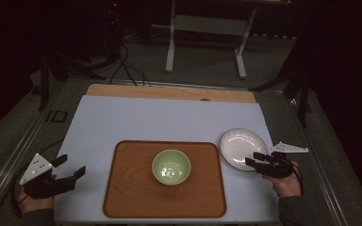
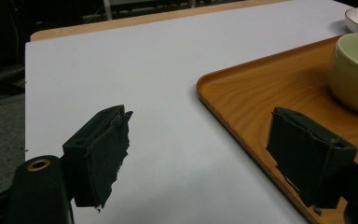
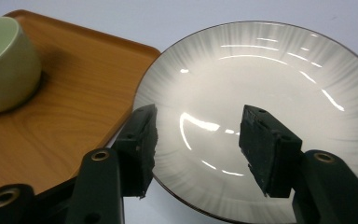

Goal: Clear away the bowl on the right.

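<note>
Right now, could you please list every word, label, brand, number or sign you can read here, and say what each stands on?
None: no readable text in any view.
The bowl, plate, tray and white mat are bare of print.
The grey plate on the left gripper bears small dots, no letters.
The right gripper shows no marking.
A small dark frame beside the mat is too dim to read.

I count one white plate (image 1: 243,148) beside the tray; one green bowl (image 1: 171,166) sitting on it; one wooden tray (image 1: 127,188); one pale mat (image 1: 136,120) under it all; two grippers in my hands, left (image 1: 69,167) and right (image 1: 254,158).
</note>
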### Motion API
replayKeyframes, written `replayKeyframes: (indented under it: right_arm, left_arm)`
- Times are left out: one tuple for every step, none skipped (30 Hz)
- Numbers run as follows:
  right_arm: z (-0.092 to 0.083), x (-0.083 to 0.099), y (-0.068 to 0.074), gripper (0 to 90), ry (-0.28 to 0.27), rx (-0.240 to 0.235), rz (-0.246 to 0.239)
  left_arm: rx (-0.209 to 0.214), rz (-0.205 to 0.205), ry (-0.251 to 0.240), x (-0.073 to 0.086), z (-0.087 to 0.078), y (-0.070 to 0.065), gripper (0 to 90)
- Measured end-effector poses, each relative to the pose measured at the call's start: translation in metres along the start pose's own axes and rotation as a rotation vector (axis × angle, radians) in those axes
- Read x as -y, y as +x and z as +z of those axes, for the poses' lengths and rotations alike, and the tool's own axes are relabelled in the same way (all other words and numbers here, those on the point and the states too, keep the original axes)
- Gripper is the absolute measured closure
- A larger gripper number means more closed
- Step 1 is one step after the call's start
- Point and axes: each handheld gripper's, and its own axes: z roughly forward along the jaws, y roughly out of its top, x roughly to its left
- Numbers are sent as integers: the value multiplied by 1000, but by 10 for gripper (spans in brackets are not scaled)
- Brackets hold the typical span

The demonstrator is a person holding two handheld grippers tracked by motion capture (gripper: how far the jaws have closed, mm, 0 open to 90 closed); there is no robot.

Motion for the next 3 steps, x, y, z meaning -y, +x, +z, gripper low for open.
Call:
replayKeyframes:
  right_arm:
    - [-1, 0, -1, 458, -1, 6, -4]
    - [-1, 1, -1, 457, -3, 11, -7]
    - [-1, 1, -1, 457, -5, 13, -5]
  left_arm:
    - [1, -1, 2, 0, 0, 0, 202]
    - [0, -2, 5, 0, 1, 1, 202]
    - [2, -8, 12, 1, 2, 1, 202]
